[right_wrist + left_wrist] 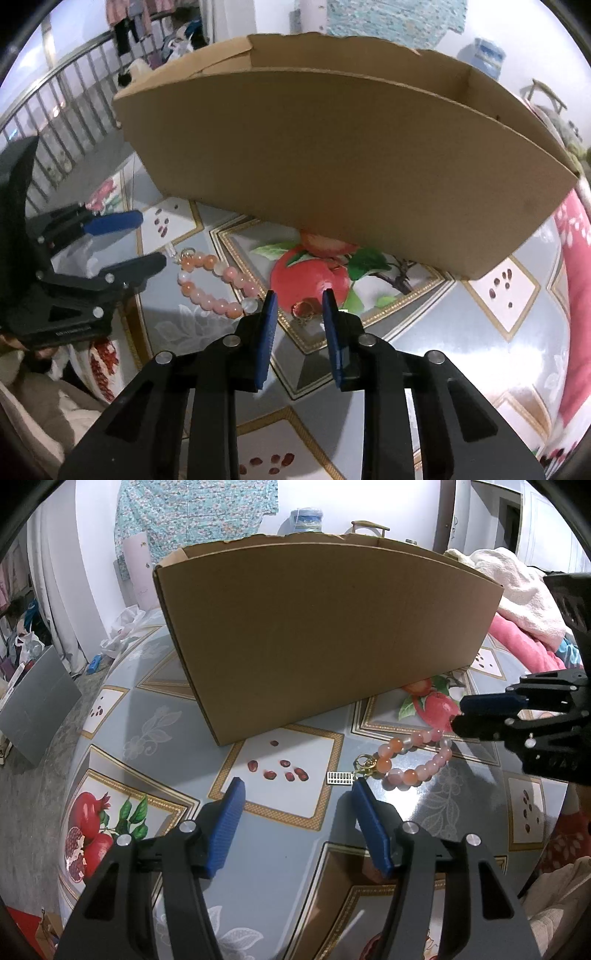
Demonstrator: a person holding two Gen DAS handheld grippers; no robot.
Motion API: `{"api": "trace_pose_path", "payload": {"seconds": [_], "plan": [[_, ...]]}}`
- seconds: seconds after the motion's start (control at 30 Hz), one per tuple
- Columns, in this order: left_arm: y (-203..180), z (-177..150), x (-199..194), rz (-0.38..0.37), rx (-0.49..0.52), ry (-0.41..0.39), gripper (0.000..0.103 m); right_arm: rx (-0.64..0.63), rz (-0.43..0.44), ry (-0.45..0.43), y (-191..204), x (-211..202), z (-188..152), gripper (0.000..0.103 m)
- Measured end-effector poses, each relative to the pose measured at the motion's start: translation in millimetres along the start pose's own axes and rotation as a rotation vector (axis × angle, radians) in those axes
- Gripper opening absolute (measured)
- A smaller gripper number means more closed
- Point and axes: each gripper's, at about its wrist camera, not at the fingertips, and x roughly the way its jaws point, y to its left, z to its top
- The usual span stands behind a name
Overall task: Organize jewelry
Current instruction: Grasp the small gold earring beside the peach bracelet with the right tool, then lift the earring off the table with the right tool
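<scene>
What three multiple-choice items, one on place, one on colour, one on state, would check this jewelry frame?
1. Where does the bead bracelet lie?
A. Inside the cardboard box
B. On the tablecloth in front of the box
C. Between the fingers of the left hand-held gripper

2. What colour are the finger pads of the hand-held grippers?
A. Blue
B. Red
C. Yellow

3. How does the left hand-held gripper stand?
A. Shut on the bracelet
B. Shut on nothing
C. Open, holding nothing

Key: 1 B, the beads rest on the patterned tablecloth, on the near side of the cardboard box. 2 A, both views show blue pads on black frames. 3 C, its fingers are spread wide with only tablecloth between them; the bracelet's gold clasp lies just beyond one fingertip.
</scene>
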Motion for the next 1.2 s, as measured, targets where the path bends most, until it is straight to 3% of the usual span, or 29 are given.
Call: {"api": "trace_pose_path", "payload": {"seconds": [0.57,0.6,1.07,1.1,1.2], "plan": [[-1,1,1,0.0,0.0,0.0,0.058,-0.052,-0.034,0.016,6,-2,-1,0.008],[-1,0,0,0.0,0.0,0.0,0.058,-0.048,-0.031,0.02,6,-1,-1,0.0],[-1,0,0,0.005,-0.002,0.0,0.058,0.036,0.014,-0.017,-25,-31,-10,0.0],[0,0,0,0.004,-0.002,-0.001,0.058,0.041,0.021,-0.011,-29,-31,-11,0.002],[0,0,0,0.003,-0.001,-0.001,0.058,0.015,0.01,-0.012,-34,-29,-11,0.022]]}}
